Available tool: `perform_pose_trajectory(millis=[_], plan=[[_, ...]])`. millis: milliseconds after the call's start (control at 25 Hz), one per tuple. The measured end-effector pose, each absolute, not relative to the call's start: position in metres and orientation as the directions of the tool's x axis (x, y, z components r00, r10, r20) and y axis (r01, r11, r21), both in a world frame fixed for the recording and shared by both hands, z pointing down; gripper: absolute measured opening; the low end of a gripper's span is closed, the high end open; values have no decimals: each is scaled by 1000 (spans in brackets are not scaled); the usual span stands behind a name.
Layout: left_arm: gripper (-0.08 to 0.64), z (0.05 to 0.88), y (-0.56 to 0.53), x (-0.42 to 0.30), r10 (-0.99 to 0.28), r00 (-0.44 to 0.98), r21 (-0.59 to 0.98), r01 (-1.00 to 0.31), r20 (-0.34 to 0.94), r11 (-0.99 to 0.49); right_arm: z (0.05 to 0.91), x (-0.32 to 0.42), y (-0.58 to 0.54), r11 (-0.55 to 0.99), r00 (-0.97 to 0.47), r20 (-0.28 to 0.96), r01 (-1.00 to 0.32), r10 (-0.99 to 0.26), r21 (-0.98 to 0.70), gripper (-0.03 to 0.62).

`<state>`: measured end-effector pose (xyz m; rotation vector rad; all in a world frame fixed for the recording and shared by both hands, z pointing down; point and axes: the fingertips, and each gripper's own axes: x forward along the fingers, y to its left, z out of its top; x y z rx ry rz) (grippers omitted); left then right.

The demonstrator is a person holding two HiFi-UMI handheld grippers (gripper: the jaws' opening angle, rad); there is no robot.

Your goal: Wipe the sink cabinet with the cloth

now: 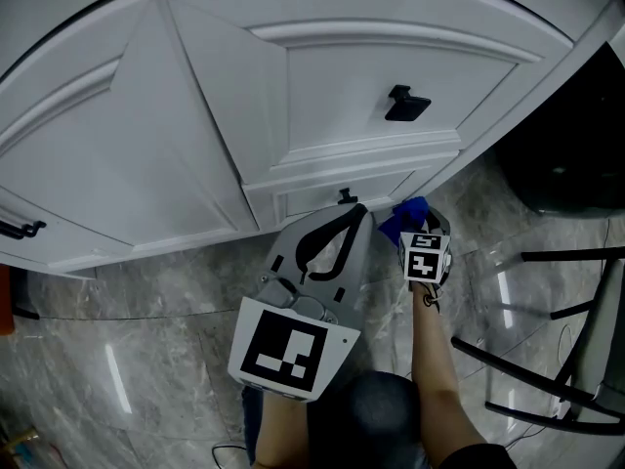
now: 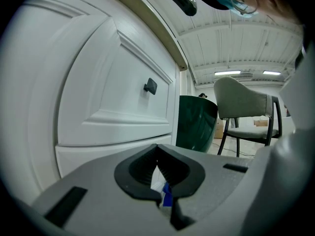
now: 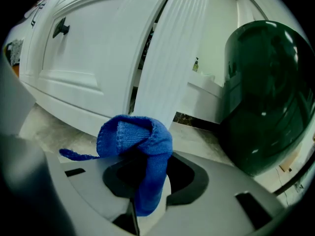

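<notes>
The white sink cabinet point(image 1: 195, 145) fills the upper head view; its door carries a black handle point(image 1: 406, 104). My right gripper point(image 1: 412, 229) is shut on a blue cloth point(image 1: 403, 217), held low beside the cabinet's bottom corner. In the right gripper view the cloth point(image 3: 135, 139) bunches up over the jaws of that gripper point(image 3: 146, 157), and the cabinet door point(image 3: 93, 58) lies just beyond. My left gripper point(image 1: 354, 211) points at the cabinet's base, jaws closed and holding nothing. From the left gripper view, the left gripper point(image 2: 157, 150) faces the door panel point(image 2: 108, 82) and handle point(image 2: 150, 86).
A dark green bin point(image 3: 263, 92) stands right of the cabinet, also seen as bin point(image 2: 197, 122). A chair point(image 2: 243, 104) stands beyond it; its black frame point(image 1: 566, 360) is at the lower right. The floor point(image 1: 146, 360) is glossy grey marble.
</notes>
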<state>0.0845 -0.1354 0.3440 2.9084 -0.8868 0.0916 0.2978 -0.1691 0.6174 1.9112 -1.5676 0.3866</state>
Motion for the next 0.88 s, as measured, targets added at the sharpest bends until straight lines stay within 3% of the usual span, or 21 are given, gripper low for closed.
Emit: perform_pose_trajectory(millis=[440, 880], plan=[[3, 353, -136, 88, -545, 832, 80, -554, 103, -829, 639, 279, -159, 13, 186, 656, -958, -731, 287, 117], [3, 352, -138, 69, -578, 812, 125, -584, 85, -802, 609, 269, -152, 35, 150, 620, -960, -770, 277, 117]])
